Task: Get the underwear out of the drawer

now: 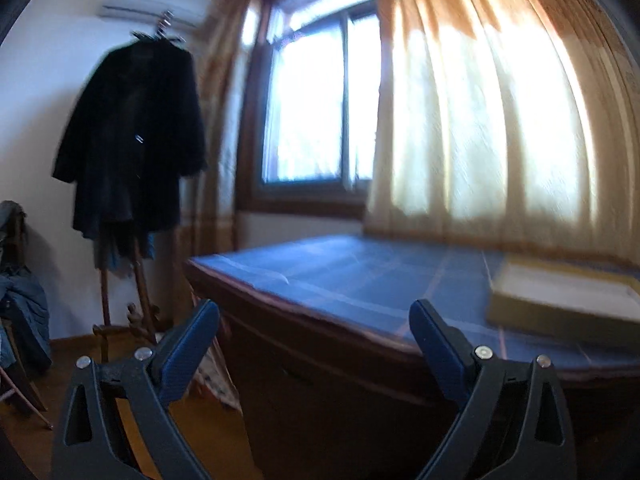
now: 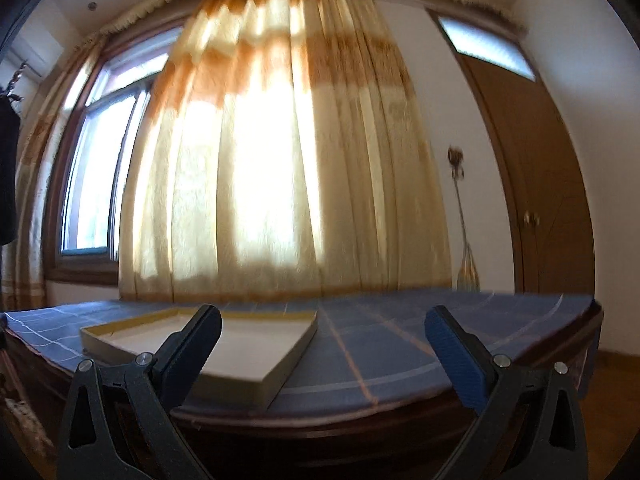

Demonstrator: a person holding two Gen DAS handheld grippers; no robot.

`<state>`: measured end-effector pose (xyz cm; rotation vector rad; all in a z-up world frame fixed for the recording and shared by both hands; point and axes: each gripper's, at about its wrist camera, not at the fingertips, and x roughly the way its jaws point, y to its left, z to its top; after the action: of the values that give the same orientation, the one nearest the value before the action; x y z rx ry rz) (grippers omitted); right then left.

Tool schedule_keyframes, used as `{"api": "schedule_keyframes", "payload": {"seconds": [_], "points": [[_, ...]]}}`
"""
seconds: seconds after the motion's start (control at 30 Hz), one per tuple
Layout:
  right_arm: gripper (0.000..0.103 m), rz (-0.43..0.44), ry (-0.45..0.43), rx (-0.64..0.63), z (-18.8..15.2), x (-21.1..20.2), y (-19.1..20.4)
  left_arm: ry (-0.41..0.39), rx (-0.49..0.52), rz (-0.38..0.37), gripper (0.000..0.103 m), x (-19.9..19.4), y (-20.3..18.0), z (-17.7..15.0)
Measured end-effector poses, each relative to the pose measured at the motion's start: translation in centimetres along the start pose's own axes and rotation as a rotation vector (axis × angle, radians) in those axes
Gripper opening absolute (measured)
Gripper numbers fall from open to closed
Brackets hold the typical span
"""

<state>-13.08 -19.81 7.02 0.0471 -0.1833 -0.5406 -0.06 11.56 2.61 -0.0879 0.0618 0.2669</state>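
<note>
No underwear shows in either view. A dark wooden cabinet stands before me under a blue checked cloth; its front is in shadow and I cannot make out a drawer line clearly. My left gripper is open and empty, held in front of the cabinet's left corner. My right gripper is open and empty too, level with the cabinet's front edge. A shallow empty tray with a white inside lies on the cloth, just beyond the right gripper's left finger.
The same tray appears at the right of the left wrist view. A coat rack with a dark coat stands left of the cabinet, and a chair with clothes at far left. Curtains hang behind; a wooden door is at right.
</note>
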Motion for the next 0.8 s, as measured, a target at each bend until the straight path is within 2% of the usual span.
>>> {"api": "schedule_keyframes", "payload": {"seconds": [0.13,0.43,0.53,0.8], "points": [[0.102,-0.024,-0.048,-0.027,-0.4,0.3,-1.1,-0.072,-0.026,0.009,0.100,0.8,0.3,0.1],[0.102,-0.128,-0.155,-0.041,-1.9,1.7,-4.1,-0.101,-0.152,0.061,0.100,3.7,0.8,-1.1],[0.102,-0.159,-0.159,-0.063,-2.4,2.7,-4.6,-0.105,-0.166,0.077,0.100,4.6,0.6,-1.7],[0.102,-0.227,-0.128,-0.055,-4.3,4.4,-6.3,-0.109,-0.121,0.103,0.103,6.1,-0.8,-2.9]]}}
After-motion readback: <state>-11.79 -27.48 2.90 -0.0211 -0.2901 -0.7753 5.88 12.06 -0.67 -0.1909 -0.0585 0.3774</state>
